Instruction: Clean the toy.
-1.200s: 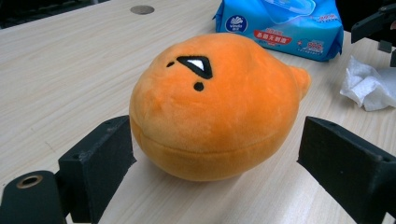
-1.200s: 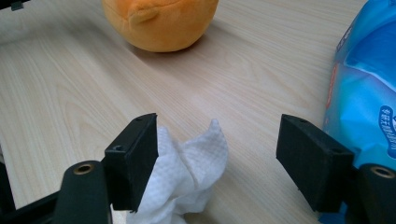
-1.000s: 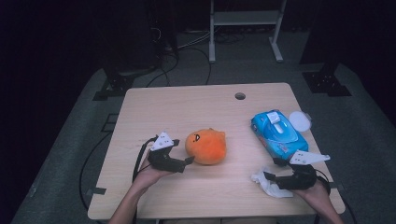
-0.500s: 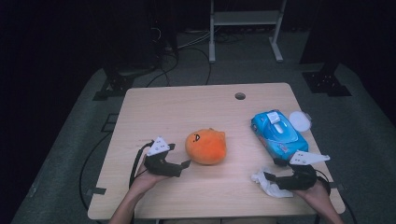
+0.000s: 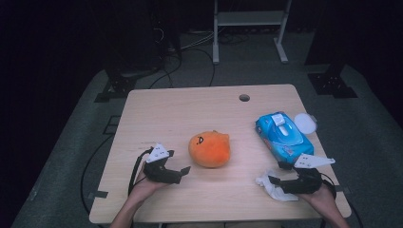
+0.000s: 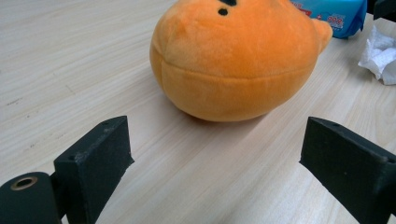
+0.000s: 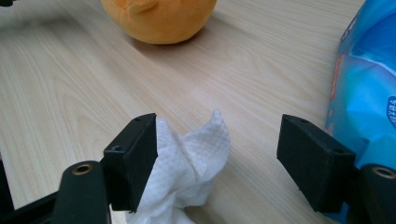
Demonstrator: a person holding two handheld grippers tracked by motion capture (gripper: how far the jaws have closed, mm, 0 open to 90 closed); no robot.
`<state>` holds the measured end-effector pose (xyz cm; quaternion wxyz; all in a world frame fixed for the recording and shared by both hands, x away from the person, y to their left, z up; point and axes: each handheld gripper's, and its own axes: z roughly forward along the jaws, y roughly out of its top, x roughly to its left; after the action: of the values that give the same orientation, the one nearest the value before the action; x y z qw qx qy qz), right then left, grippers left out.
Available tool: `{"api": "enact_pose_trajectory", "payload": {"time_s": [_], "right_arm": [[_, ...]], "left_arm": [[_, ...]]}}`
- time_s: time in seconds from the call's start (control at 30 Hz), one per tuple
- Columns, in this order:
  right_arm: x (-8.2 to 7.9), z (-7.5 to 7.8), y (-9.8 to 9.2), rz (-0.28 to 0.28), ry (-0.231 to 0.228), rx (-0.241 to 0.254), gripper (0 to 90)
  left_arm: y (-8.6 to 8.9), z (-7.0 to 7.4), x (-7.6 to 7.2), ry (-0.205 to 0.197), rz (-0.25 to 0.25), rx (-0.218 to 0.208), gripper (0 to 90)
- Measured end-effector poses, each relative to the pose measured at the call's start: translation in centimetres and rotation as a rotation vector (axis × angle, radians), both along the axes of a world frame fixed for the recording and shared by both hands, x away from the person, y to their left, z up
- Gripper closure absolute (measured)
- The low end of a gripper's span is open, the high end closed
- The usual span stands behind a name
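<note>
An orange plush toy (image 5: 210, 149) with a small black face sits near the middle of the wooden table (image 5: 190, 109). My left gripper (image 5: 178, 161) lies just left of it, pointing at it. Its jaws are open with nothing between them. In the left gripper view the plush toy (image 6: 233, 60) stands a short way beyond the gripper (image 6: 215, 154). My right gripper (image 5: 277, 173) rests at the near right, open. A crumpled white wipe (image 7: 187, 172) lies between its jaws and leans on the left one. The wipe (image 5: 273, 186) sits close to the front edge.
A blue pack of wet wipes (image 5: 284, 135) lies at the right, close beside my right gripper, with a round white lid (image 5: 305, 122) behind it. A cable hole (image 5: 244, 98) is at the far side. A metal stand (image 5: 249, 28) and cables are on the floor beyond.
My left gripper has drawn back a little from the plush toy toward the near edge. The right gripper, the wipe and the pack have not moved.
</note>
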<state>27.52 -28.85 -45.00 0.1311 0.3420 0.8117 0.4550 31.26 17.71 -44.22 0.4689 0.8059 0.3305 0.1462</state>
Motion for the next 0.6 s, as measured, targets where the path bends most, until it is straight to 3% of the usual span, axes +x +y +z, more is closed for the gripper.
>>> {"api": "enact_pose_trajectory", "payload": {"time_s": [0.23,0.33,0.6], "right_arm": [[0.0,-0.2,0.0,0.000,0.010,-0.004,27.6],[-0.1,-0.2,-0.1,-0.001,0.011,-0.005,27.6],[-0.7,-0.1,-0.4,-0.012,-0.004,0.009,27.6]], "left_arm": [[0.6,-0.2,-0.4,0.007,0.014,-0.004,7.3],[1.0,-0.3,-0.7,-0.004,0.029,-0.030,7.4],[2.1,-0.7,-1.2,-0.029,0.078,-0.022,6.1]]}}
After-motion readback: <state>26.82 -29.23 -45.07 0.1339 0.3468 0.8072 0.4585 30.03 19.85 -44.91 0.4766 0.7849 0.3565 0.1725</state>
